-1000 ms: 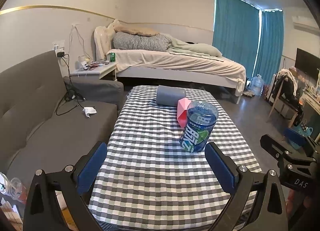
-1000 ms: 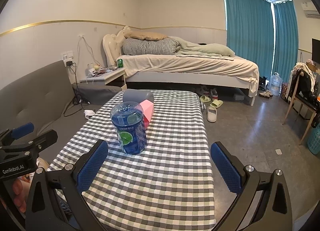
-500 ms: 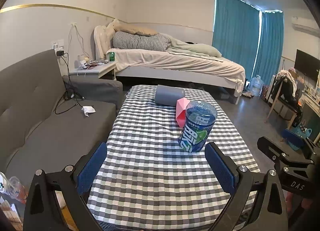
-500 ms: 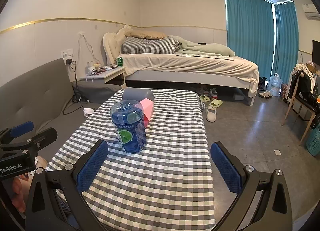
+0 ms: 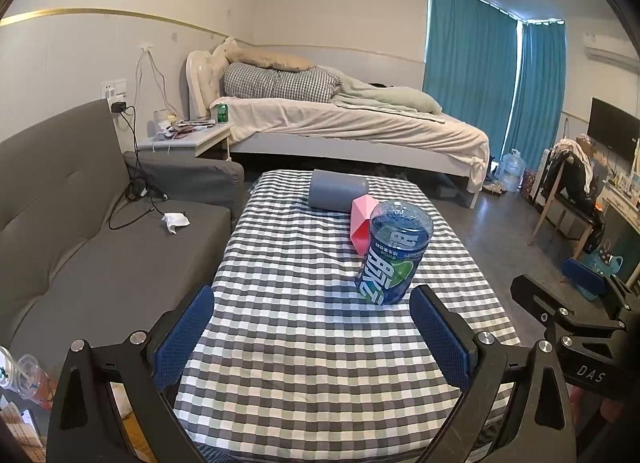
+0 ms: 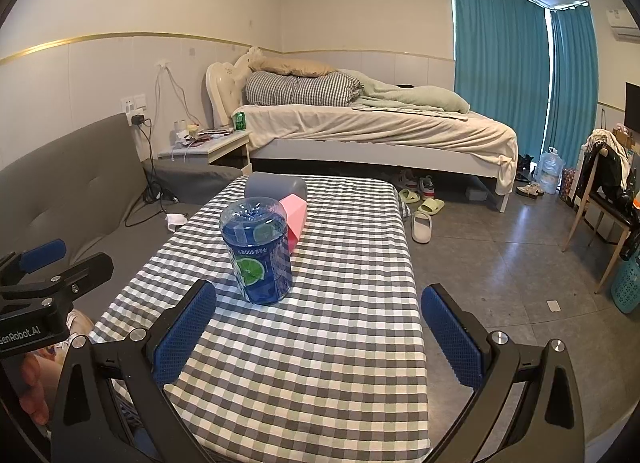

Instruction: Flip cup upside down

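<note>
The cup [image 5: 394, 253] is standing a little right of centre in the left wrist view and left of centre in the right wrist view [image 6: 258, 251], on the checked cloth of the bench [image 5: 312, 327]. It is a clear plastic cup with a blue printed sleeve; whether its closed end or a lid is facing up is not plain from here, and the print in the right view is reading upside down. It is probably light, thin-walled and a bit slick, so a hard squeeze is likely to dent it or make it slip. The best hold seems to be across the middle of the wall, on the sleeve, leaving room to turn it over.

Just behind it a pink box [image 5: 362, 225] is sitting very close, perhaps touching, and beyond that a grey roll [image 5: 338, 191] is lying on its side.

The left tongs [image 5: 312, 337] are hanging open at the bottom of the frame, holding nothing, with the cup just beyond the right pad. The right tongs [image 6: 318, 337] are likewise spread wide and empty, the cup lying above the left pad.
</note>
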A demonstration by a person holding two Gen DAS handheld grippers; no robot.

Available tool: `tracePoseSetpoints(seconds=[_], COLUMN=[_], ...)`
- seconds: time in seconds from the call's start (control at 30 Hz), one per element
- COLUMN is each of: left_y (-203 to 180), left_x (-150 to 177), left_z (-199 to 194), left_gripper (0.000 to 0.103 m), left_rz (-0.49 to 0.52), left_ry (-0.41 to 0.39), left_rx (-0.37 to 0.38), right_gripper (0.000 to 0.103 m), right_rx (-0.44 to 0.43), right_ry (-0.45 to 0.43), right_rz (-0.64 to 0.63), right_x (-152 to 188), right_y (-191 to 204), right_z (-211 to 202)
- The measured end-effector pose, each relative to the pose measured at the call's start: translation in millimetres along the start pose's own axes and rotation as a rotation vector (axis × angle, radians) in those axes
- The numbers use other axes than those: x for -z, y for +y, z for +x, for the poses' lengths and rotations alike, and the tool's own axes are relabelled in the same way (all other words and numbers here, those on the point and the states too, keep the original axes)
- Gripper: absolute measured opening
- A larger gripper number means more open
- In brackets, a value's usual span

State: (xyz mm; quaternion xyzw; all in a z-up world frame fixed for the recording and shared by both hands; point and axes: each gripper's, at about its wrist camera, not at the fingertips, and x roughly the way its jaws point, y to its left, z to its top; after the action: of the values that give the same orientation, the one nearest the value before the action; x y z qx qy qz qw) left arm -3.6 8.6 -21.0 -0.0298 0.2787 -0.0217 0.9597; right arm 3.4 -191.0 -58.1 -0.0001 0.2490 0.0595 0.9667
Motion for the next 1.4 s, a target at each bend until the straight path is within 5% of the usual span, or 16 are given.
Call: tracePoseSetpoints(seconds=[1.4], left_y=[3.4], left_x=[0.6], left_z=[-1.4], left_gripper=[0.101], left_rz=[-0.009], left_ry=[0.000], left_rx=[0.001], right_gripper=[0.103], right_rx=[0.006], right_ry=[0.007], right_rz=[-0.005], right_x=[4.0], right_y=[1.8], right_z=[1.0])
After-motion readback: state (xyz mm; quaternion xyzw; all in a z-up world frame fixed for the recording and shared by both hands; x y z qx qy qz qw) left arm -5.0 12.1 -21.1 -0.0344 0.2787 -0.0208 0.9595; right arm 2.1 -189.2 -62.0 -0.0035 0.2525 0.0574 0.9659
